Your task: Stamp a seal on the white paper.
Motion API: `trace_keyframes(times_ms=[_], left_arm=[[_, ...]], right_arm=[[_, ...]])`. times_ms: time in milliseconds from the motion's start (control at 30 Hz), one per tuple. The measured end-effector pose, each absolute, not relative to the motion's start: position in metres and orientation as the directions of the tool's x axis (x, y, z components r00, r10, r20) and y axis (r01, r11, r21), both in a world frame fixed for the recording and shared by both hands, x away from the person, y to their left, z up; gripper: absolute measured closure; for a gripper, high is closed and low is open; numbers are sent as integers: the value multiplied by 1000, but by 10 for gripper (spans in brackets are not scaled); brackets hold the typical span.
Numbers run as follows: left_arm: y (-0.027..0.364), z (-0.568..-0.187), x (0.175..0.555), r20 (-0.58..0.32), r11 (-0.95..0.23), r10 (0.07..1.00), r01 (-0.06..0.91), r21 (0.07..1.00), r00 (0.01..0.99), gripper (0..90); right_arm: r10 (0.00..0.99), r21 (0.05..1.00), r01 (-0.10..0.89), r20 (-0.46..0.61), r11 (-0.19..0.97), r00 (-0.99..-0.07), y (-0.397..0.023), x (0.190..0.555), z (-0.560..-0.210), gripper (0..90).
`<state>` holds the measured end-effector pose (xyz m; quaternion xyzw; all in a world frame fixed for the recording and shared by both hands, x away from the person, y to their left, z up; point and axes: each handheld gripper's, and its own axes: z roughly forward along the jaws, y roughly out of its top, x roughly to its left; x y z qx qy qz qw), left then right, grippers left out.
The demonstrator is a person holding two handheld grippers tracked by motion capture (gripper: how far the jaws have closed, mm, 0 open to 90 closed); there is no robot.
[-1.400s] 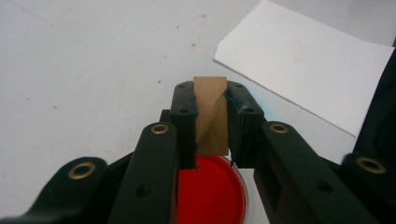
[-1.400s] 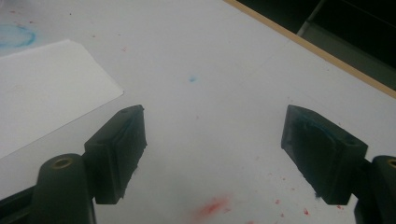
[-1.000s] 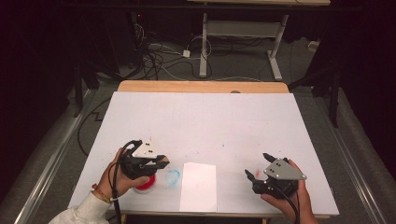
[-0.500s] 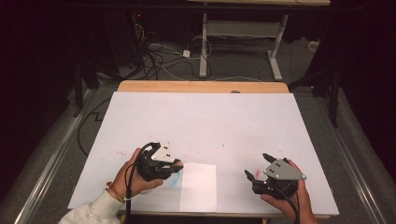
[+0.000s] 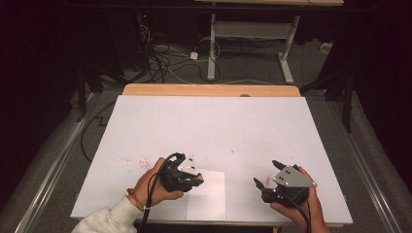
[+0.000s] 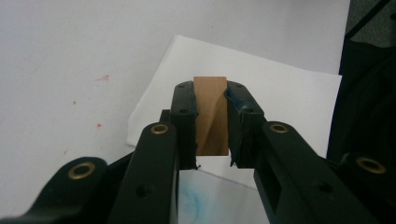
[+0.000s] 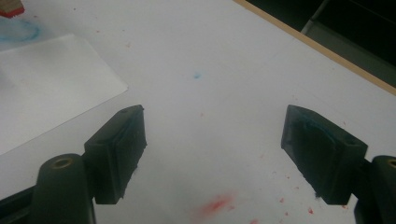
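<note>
My left gripper (image 6: 210,121) has its jaws clamped on a small wooden block (image 6: 211,114), held over the near-left edge of the paper sheet (image 5: 206,194). Right gripper (image 7: 215,144), right of the sheet, jaws wide, nothing held. White bench (image 5: 209,126) beyond.

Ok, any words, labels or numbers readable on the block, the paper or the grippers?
None readable.
Wooden block in the left gripper: bare face, no print.
Paper: blank.
Right gripper: no marking on its pads.
Table: red and blue smudges, no writing.
</note>
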<state>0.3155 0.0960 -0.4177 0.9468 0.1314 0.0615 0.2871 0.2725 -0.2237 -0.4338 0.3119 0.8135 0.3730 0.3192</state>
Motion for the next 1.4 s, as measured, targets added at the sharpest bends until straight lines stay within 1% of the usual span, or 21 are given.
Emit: trace_keyframes(times_ms=[333,767,900,1233,1400], left_arm=[[81,-430,325,34,-834,249,197,516,968,737],[68,-449,335,8,-866,236,206,456,972,737],[64,-455,335,13,-879,229,201,432,973,737],[65,-457,337,-14,-868,252,232,438,968,738],[63,-456,335,-1,-874,258,233,426,966,738]], right_arm=[[744,805,271,-285,528,-604,-224,273,-435,225],[741,803,272,-282,530,-609,-224,273,-436,225],[740,802,272,-284,532,-610,-224,273,-436,225],[739,801,271,-286,534,-610,-223,273,-436,226],[737,799,271,-288,537,-612,-223,272,-436,225]])
